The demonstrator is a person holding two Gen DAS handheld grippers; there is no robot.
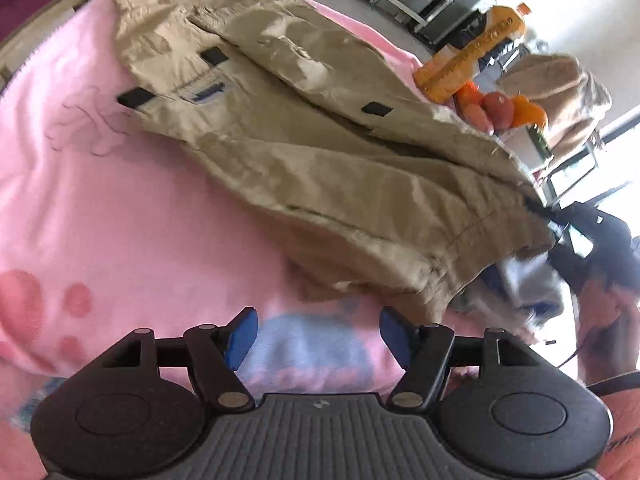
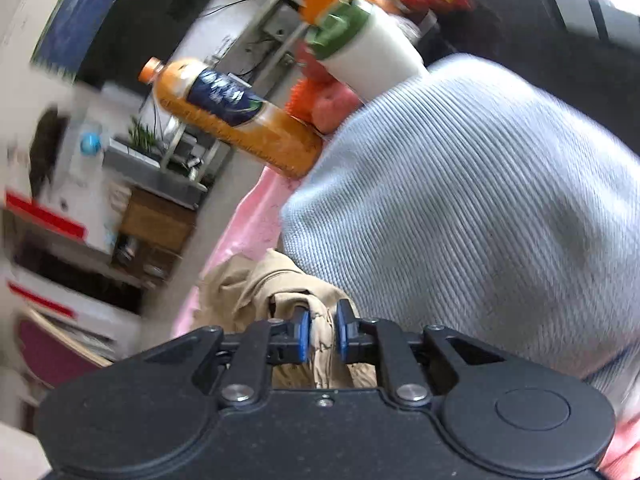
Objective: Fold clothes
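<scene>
Khaki shorts [image 1: 304,136] lie spread on a pink blanket [image 1: 120,208], waistband at the far left, with one leg end lifted at the right. My left gripper [image 1: 318,334] is open and empty, hovering over the blanket just short of the shorts' near hem. My right gripper [image 2: 322,334] is shut on a bunched fold of the khaki shorts [image 2: 256,284]; it shows in the left wrist view [image 1: 560,216] holding the lifted end. A light blue ribbed knit garment [image 2: 480,208] lies right beside the right gripper.
An orange juice bottle [image 2: 232,120], apples and oranges [image 1: 500,108] and a white cup with a green lid [image 2: 368,48] stand at the blanket's far edge. Shelves and furniture [image 2: 160,184] are beyond. A chair frame [image 1: 48,12] is at the far left.
</scene>
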